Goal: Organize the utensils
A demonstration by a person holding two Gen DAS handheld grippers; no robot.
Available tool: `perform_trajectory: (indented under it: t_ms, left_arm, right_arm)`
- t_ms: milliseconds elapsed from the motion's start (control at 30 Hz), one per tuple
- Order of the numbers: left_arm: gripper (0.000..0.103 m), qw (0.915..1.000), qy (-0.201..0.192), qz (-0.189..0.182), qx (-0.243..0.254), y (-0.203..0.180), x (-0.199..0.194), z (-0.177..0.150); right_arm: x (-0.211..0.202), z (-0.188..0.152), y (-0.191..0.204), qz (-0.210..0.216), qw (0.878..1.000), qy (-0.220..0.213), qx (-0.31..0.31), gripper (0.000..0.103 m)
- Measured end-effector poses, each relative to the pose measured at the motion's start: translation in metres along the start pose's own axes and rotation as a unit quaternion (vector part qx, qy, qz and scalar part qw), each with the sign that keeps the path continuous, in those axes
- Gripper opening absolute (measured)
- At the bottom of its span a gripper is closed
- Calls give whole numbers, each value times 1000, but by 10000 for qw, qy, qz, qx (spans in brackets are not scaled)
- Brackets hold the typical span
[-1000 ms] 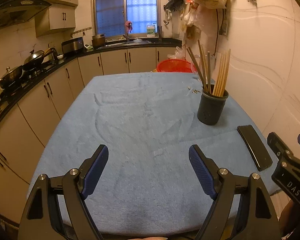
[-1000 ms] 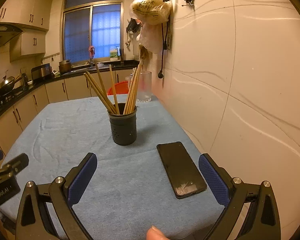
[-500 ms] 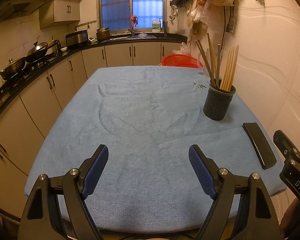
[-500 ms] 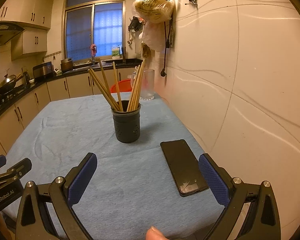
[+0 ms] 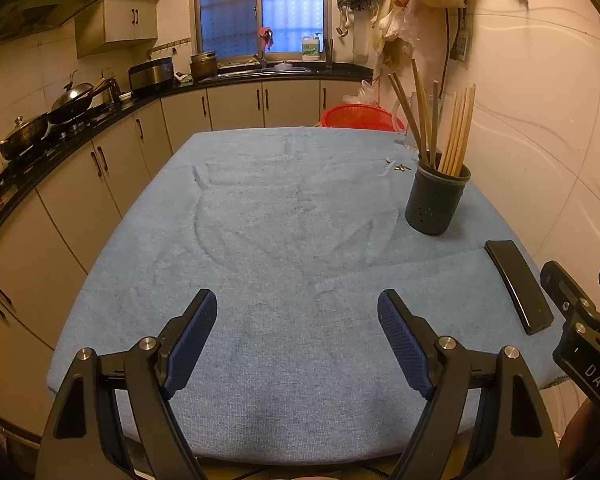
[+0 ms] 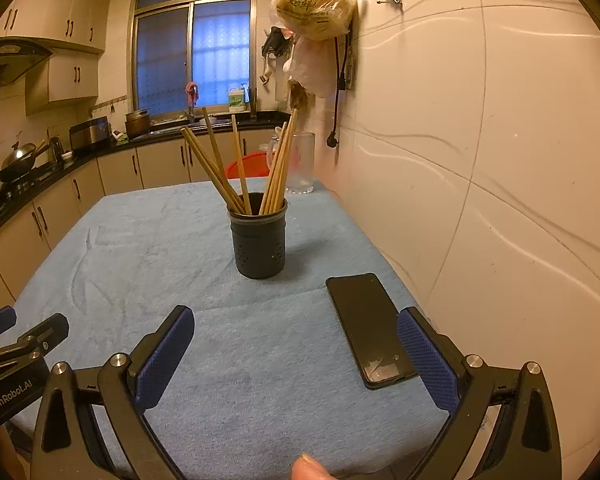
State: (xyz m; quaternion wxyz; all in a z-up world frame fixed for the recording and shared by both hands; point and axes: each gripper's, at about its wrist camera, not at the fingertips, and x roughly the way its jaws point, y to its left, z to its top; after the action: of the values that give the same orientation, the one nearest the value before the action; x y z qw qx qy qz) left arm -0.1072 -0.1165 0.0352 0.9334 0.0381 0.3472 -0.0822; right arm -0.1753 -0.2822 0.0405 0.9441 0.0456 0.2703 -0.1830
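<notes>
The holder (image 6: pixel 259 240) stands near the right edge of the surface (image 5: pixel 284 240), chopsticks (image 6: pixel 278 168) fanned out inside it, the phone (image 6: pixel 370 328) just beside it toward the near edge. Both the left gripper (image 5: pixel 296 332) and right gripper (image 6: pixel 296 356) hang released and empty over the near edge. The sticks look already gathered; if any need straightening, the right gripper should approach from above, pinch one stick high up, and avoid tipping the holder.
</notes>
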Motion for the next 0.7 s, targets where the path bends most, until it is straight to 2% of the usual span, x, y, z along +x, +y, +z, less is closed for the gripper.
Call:
perform_trajectory:
  t_ms: [700]
  left_arm:
    - [81, 10000, 26, -5, -12, 1, 1, -2]
  right_arm:
    - [3, -3, 5, 42, 9999, 80, -73, 103]
